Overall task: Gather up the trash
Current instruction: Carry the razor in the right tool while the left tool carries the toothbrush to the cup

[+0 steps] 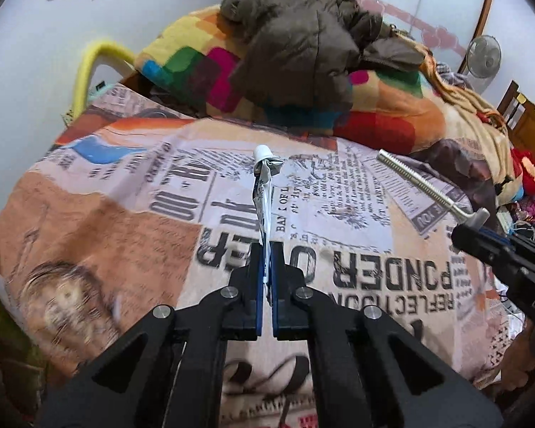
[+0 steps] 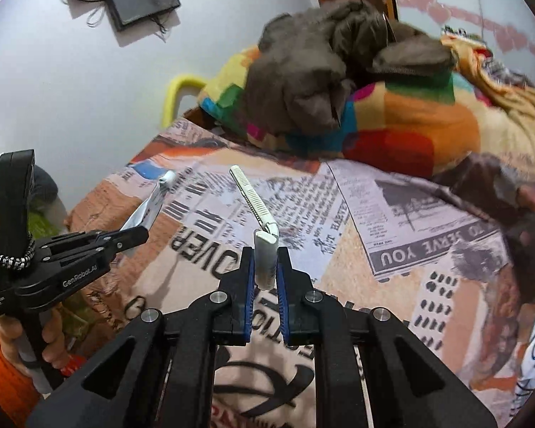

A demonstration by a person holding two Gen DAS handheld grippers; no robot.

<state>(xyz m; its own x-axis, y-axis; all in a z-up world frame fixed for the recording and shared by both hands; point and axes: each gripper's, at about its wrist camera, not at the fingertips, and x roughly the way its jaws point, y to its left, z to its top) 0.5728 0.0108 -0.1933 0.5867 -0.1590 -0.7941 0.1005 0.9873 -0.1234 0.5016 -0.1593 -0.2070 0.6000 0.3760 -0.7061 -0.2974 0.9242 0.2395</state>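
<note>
Left gripper [image 1: 266, 264] clamped on the flat tail of a squeezed-out tube [image 1: 264, 192], right gripper [image 2: 265, 267] pinched on the head of a disposable razor [image 2: 255, 207], both items lifted clear above the newspaper-print bedsheet [image 1: 339, 214]. Probably light, both: tube soft, crumpled and floppy, best taken by its flattened end as here; razor stiff and slick, handle jutting forward, liable to pivot in the fingers. Open room over the near bed; heaped blanket [image 2: 410, 125] and brown jacket [image 1: 303, 42] crowding the far side.
</note>
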